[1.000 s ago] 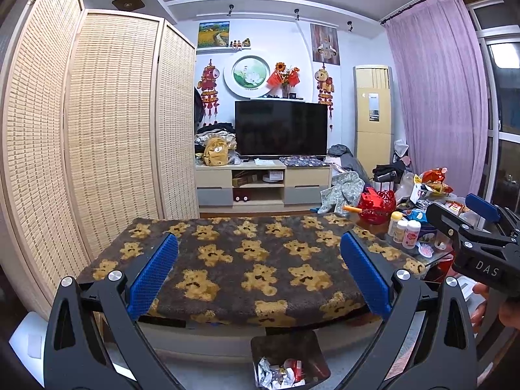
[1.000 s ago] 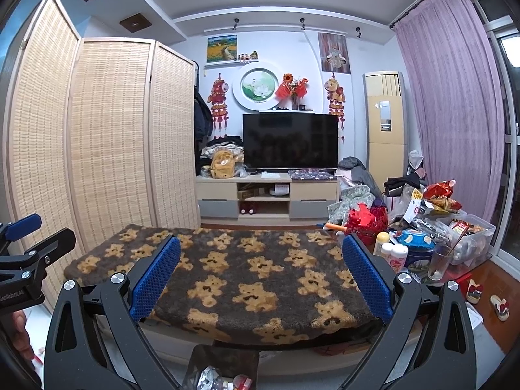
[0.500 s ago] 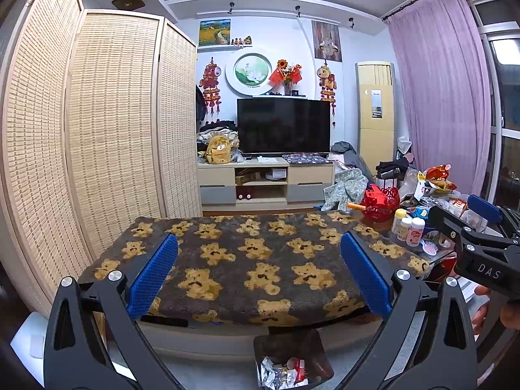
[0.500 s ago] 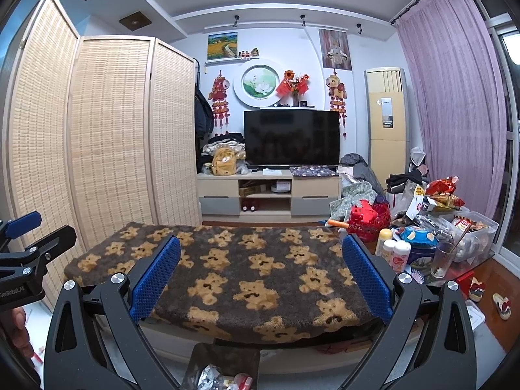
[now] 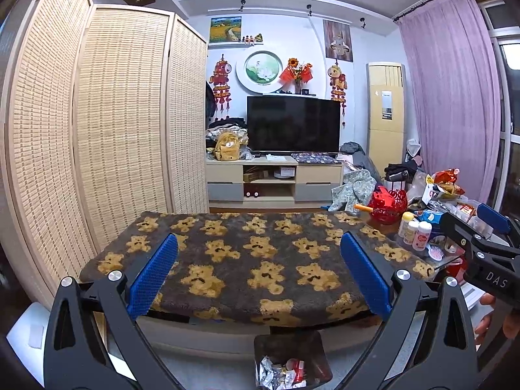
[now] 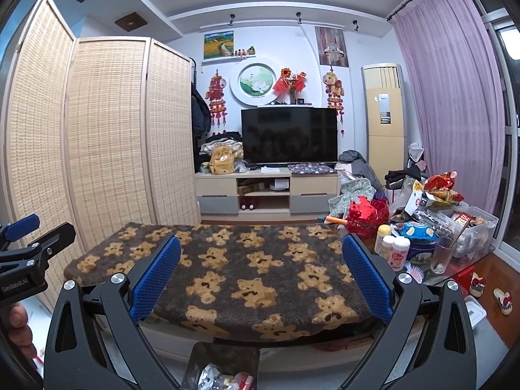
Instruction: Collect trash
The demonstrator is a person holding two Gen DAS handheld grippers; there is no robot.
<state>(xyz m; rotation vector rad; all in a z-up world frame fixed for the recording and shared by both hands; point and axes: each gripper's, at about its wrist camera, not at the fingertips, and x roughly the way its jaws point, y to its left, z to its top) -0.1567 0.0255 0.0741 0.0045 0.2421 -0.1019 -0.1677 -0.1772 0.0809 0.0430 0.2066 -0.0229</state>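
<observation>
A dark bin [image 5: 290, 346] with crumpled foil and red wrappers inside stands on the floor below the table's near edge; the right wrist view shows the same bin [image 6: 224, 356] at its bottom edge. My left gripper [image 5: 260, 273] hangs open above the table's front, nothing between its blue pads. My right gripper [image 6: 261, 273] is open and empty too, held beside it. The table wears a brown cover with teddy bears [image 5: 253, 250], and no loose trash shows on it. Each gripper appears at the edge of the other's view.
Bottles [image 6: 391, 248], a glass [image 6: 442, 255], snack bags [image 6: 442, 188] and a plastic box [image 6: 477, 227] crowd the table's right end. A woven folding screen [image 5: 107, 130] stands on the left. A TV cabinet [image 5: 273, 178] lines the far wall. Slippers [image 6: 502, 300] lie on the floor at right.
Both grippers have risen and tilted slightly upward, so the room sits a little lower in each view. Jaws stay open.
</observation>
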